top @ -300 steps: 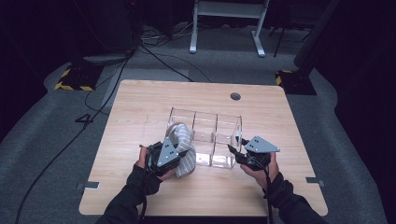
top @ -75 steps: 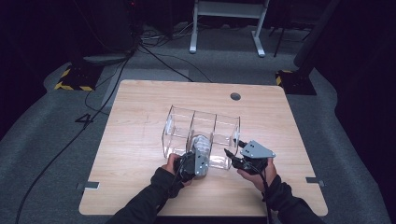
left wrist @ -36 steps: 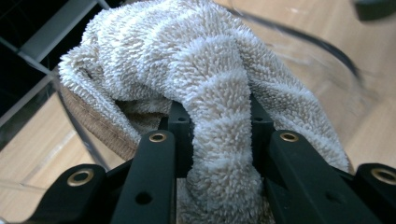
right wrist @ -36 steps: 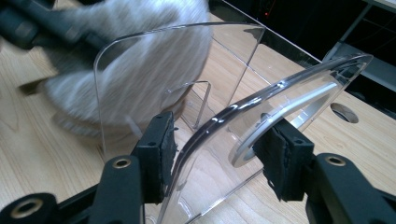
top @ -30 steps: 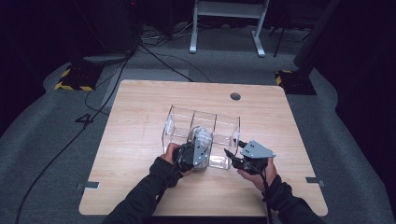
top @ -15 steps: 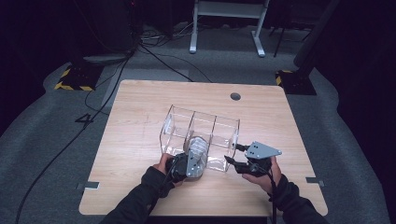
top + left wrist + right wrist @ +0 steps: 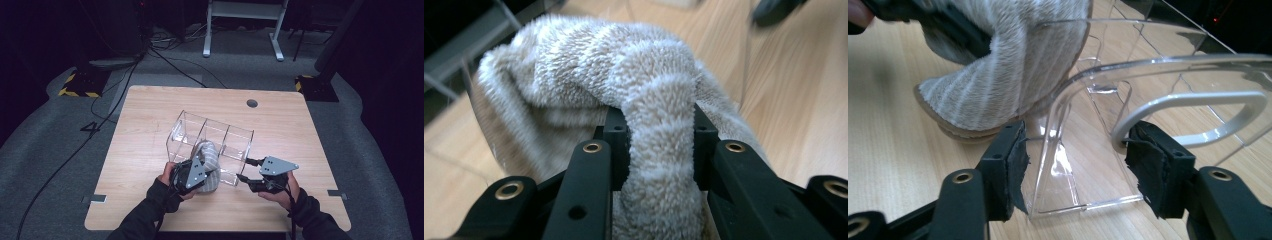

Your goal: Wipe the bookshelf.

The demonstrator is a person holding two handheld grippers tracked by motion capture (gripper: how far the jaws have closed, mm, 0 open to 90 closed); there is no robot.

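Lifted fuzzy slipper point(image 7: 209, 160), no readable label

Your high view looks forward and down from above your side of the worktop point(image 7: 150, 125), taking in the whole top with the floor beyond at 12 o'clock; your forearms enter at 6 o'clock. The left gripper view rides on your left hand-held gripper point(image 7: 192, 172) and looks along its jaws, very close against the striped fuzzy cloth point(image 7: 644, 100). The right gripper view rides on your right hand-held gripper point(image 7: 245, 170), low over the wood, close to the clear organizer point(image 7: 1158, 75). All three views share that cloth point(image 7: 998, 75), at 11 o'clock in the right gripper view.
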